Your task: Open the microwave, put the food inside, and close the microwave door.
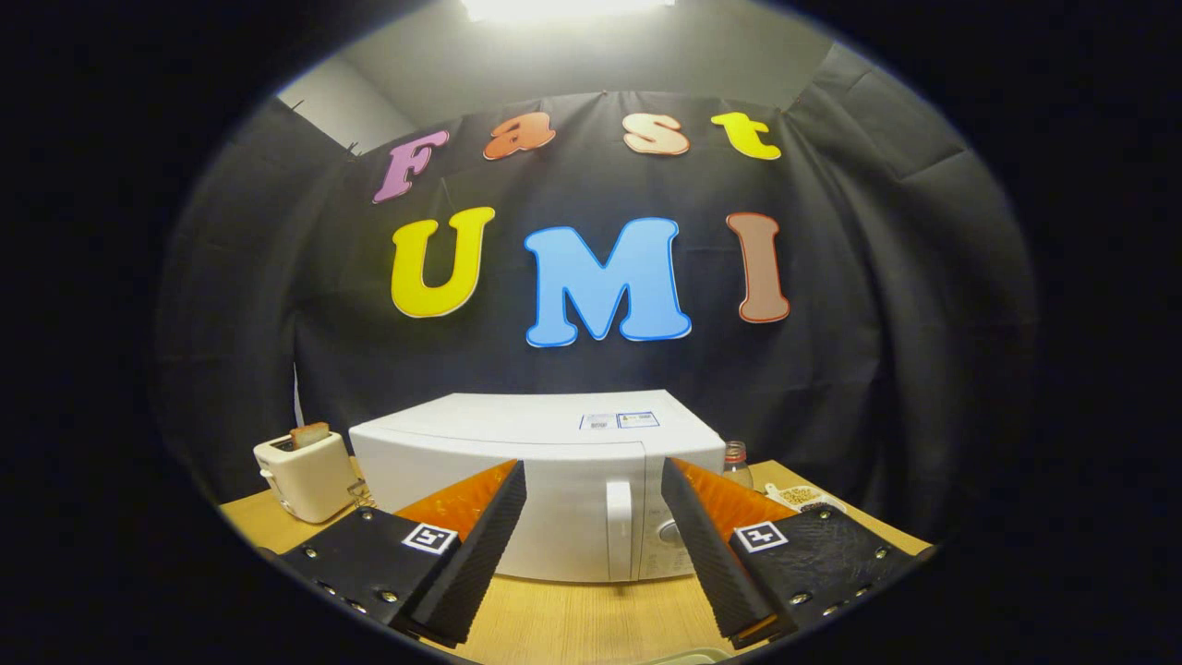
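Observation:
A white microwave (517,443) stands on the wooden table (591,619) straight ahead, its door shut. Its vertical handle (620,528) sits right of the door, with a round knob (671,531) on the control panel beside it. My gripper (593,480) is open and holds nothing. The handle shows in the gap between the fingers, still some way beyond their tips. The left finger covers part of the door and the right finger covers part of the control panel. I cannot pick out the food for certain.
A cream toaster (305,476) with a slice of bread in it stands left of the microwave. Right of the microwave are a small glass jar (736,464) and a white dish (802,497) of small pale bits. Black cloth hangs behind.

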A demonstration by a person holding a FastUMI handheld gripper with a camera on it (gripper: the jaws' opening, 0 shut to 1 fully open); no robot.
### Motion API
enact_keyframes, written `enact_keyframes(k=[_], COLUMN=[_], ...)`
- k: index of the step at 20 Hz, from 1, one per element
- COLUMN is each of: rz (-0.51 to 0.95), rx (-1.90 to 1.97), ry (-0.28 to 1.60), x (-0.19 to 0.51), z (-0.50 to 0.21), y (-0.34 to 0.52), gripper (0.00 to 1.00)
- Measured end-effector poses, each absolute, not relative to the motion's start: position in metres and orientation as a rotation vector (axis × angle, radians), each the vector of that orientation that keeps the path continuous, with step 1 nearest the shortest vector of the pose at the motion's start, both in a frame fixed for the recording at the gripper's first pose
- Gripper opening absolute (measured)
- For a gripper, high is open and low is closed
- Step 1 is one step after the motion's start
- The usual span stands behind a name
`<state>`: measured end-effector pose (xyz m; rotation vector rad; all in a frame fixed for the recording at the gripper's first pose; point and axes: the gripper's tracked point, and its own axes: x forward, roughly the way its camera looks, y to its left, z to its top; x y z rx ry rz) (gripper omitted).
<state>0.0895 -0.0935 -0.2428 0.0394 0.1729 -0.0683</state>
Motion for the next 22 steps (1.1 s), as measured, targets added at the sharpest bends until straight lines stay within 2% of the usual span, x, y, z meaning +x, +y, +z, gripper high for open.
enact_keyframes(k=[8, 11, 15, 17, 18, 19, 21, 22], rz=[-0.08, -0.087, -0.101, -0.117, -0.127, -0.113, -0.081, -0.072], rx=[-0.034, -0.049, -0.07, -0.055, -0.04, -0.013, 0.003, -0.019], ry=[0.193, 0.205, 0.23, 0.24, 0.258, 0.28, 0.27, 0.27], x=[0.12, 0.131, 0.142, 0.148, 0.151, 0.152, 0.153, 0.152], z=[-0.306, -0.327, -0.355, -0.363, -0.371, -0.378, -0.378, -0.379], y=[-0.106, -0.108, -0.111, -0.117, -0.12, -0.119, -0.114, -0.113], gripper=[0.93, 0.88, 0.88, 0.74, 0.71, 0.6, 0.52, 0.52])
